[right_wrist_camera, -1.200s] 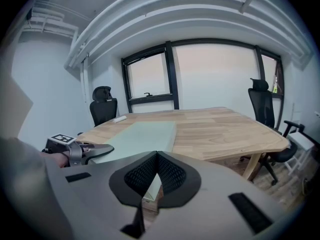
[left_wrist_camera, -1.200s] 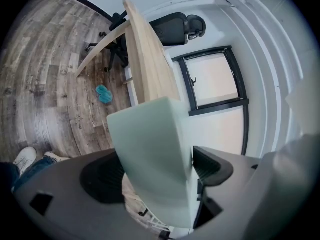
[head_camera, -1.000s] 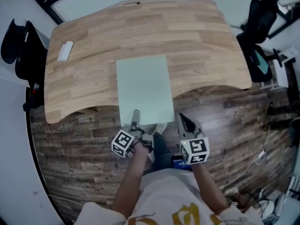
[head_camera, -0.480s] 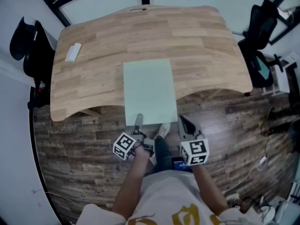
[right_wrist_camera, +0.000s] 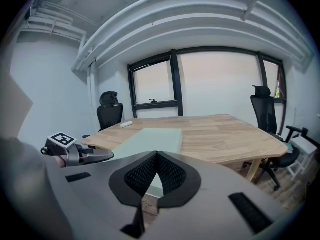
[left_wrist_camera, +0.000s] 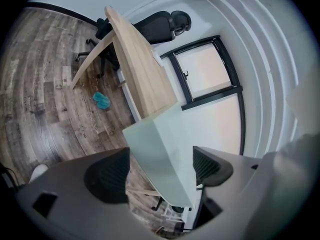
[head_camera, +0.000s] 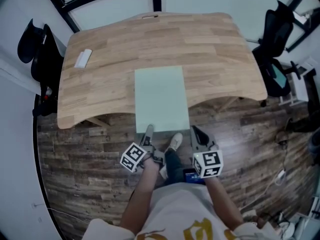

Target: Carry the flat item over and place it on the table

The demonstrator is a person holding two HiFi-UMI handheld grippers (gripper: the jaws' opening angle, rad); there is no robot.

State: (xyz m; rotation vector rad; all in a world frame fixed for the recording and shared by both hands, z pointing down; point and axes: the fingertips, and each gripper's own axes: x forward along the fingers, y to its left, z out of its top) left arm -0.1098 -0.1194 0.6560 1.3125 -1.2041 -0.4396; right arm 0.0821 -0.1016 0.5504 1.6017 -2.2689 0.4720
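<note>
A pale green flat board [head_camera: 161, 96] lies on the wooden table [head_camera: 215, 49], its near end overhanging the table's front edge. My left gripper [head_camera: 148, 130] sits right at that near end, turned on its side. Its jaws are open, and the board [left_wrist_camera: 160, 149] fills the space ahead of the left gripper [left_wrist_camera: 161, 170] without either pad pressing on it. My right gripper [head_camera: 194, 130] hangs over the floor just right of the board, shut and empty. In the right gripper view its pads [right_wrist_camera: 157, 156] meet, with the board [right_wrist_camera: 150, 136] and the left gripper [right_wrist_camera: 95, 155] ahead to the left.
A small white object [head_camera: 83, 58] lies at the table's far left corner. Black office chairs stand at the left [head_camera: 37, 59] and right [head_camera: 275, 49] ends of the table. A white shoe [head_camera: 175, 141] is on the wood floor between the grippers. Windows are behind the table.
The left gripper's tip, which overlapped the board's near end, has drawn back to its edge. The board stays flat on the table. The right gripper has hardly moved.
</note>
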